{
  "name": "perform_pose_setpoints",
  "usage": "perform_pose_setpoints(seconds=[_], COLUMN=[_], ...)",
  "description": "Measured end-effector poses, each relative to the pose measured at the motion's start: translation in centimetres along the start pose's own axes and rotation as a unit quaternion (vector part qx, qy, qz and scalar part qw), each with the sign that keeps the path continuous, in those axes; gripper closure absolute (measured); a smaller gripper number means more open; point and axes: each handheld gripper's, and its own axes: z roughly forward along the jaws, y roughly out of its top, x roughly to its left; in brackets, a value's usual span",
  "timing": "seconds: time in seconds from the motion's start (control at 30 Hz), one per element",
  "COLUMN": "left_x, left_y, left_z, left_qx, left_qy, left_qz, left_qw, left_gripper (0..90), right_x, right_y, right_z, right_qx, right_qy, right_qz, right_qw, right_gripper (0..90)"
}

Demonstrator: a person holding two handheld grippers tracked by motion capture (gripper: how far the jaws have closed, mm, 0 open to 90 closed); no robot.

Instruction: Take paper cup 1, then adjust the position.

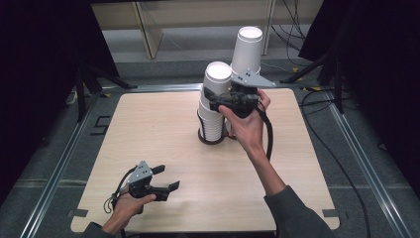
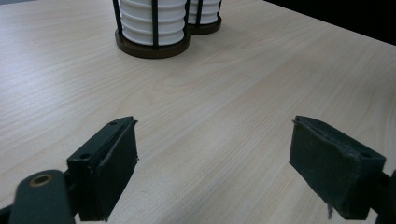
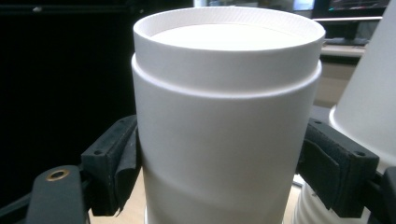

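Two stacks of upside-down white paper cups stand in dark wire holders at the middle of the table. My right gripper (image 1: 214,100) reaches the left stack from the right, and its jaws press both sides of the top cup (image 1: 217,79). In the right gripper view that cup (image 3: 224,116) sits between the pads (image 3: 116,163), base upward. The taller right stack (image 1: 247,49) rises just behind it. My left gripper (image 1: 169,177) rests low over the near left part of the table, open and empty (image 2: 212,158).
The light wooden table (image 1: 163,129) has bare surface around the holders (image 1: 210,139). In the left gripper view both holder bases (image 2: 152,46) stand far ahead. Black stands and cables surround the table; a shelf unit (image 1: 148,29) stands behind.
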Motion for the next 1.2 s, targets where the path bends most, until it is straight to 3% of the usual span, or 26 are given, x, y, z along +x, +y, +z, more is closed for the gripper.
perform_pose_setpoints(seconds=[0.03,0.07,0.1,0.13,0.17,0.23,0.27,0.33,0.37,0.4,0.43,0.47,0.53,0.6,0.63,0.83,0.87,0.93,1.03,1.07,1.2], left_x=[0.0,0.0,0.0,0.0,0.3,0.0,0.1,0.1,0.1,0.1,0.1,0.1,0.0,-0.1,-0.1,-0.1,-0.1,-0.2,-0.2,-0.2,-0.3], left_y=[0.0,0.0,0.0,0.0,0.0,0.0,0.1,0.1,0.1,0.1,0.1,0.1,0.1,0.2,0.2,0.3,0.3,0.3,0.3,0.3,0.3], left_z=[0.0,0.0,0.0,0.0,-0.1,-0.1,-0.1,-0.1,-0.2,-0.2,-0.2,-0.2,-0.1,-0.3,-0.2,-0.3,-0.3,-0.2,-0.3,-0.4,-0.2], left_qx=[0.000,0.000,0.000,0.000,0.014,0.005,0.007,-0.001,0.002,-0.002,-0.009,-0.009,-0.011,-0.005,-0.013,-0.006,-0.007,-0.018,-0.018,-0.012,-0.027], left_qy=[0.000,0.001,0.001,0.000,0.006,0.005,0.005,0.001,0.005,0.003,0.001,0.001,-0.002,0.001,-0.003,-0.001,-0.001,-0.006,-0.007,-0.005,-0.017], left_qz=[0.000,-0.001,-0.001,-0.001,0.014,-0.001,0.002,0.000,0.000,0.000,-0.003,-0.003,-0.003,0.002,-0.002,0.005,0.005,0.001,0.001,0.005,0.007], left_qw=[1.0000,1.0000,1.0000,1.0000,0.9998,1.0000,1.0000,1.0000,1.0000,1.0000,1.0000,1.0000,0.9999,1.0000,0.9999,1.0000,1.0000,0.9998,0.9998,0.9999,0.9995], left_gripper=[14.8,14.8,14.8,14.8,14.8,14.8,14.8,14.8,14.7,14.8,14.7,14.8,14.7,14.8,14.8,14.8,14.8,14.7,14.7,14.7,14.7], right_x=[0.0,0.0,-0.2,0.0,0.0,0.0,0.1,-0.1,0.0,-0.3,-0.3,-0.3,-0.3,-0.4,-0.2,0.1,0.2,0.5,1.2,1.3,2.4], right_y=[0.0,-0.9,-1.4,-2.0,-2.0,-3.8,-4.4,-5.8,-6.5,-7.1,-7.8,-7.8,-9.3,-9.9,-10.3,-12.1,-12.4,-12.7,-13.3,-13.5,-14.2], right_z=[0.0,-0.9,-1.2,-1.6,-1.6,-2.3,-2.4,-2.6,-2.7,-2.7,-2.8,-2.8,-2.8,-2.9,-2.8,-2.9,-2.8,-2.7,-2.4,-2.3,-1.6], right_qx=[0.000,0.005,0.001,0.011,0.011,0.016,0.024,0.021,0.025,0.019,0.022,0.022,0.039,0.048,0.048,0.062,0.062,0.063,0.072,0.074,0.076], right_qy=[0.000,0.017,0.017,0.026,0.026,0.041,0.051,0.051,0.058,0.062,0.074,0.074,0.088,0.088,0.098,0.109,0.114,0.117,0.128,0.126,0.150], right_qz=[0.000,0.000,-0.014,-0.006,-0.006,-0.014,-0.008,-0.018,-0.004,-0.012,0.004,0.004,0.024,0.007,0.016,0.016,0.025,0.015,0.019,0.007,0.015], right_qw=[1.0000,0.9998,0.9998,0.9996,0.9996,0.9989,0.9984,0.9983,0.9980,0.9978,0.9970,0.9970,0.9951,0.9950,0.9939,0.9920,0.9912,0.9911,0.9890,0.9892,0.9856], right_gripper=[19.9,19.9,19.9,19.9,19.9,19.9,19.9,19.9,19.9,19.9,19.9,19.9,19.9,19.9,19.9,19.8,19.8,19.8,19.8,19.9,19.8])
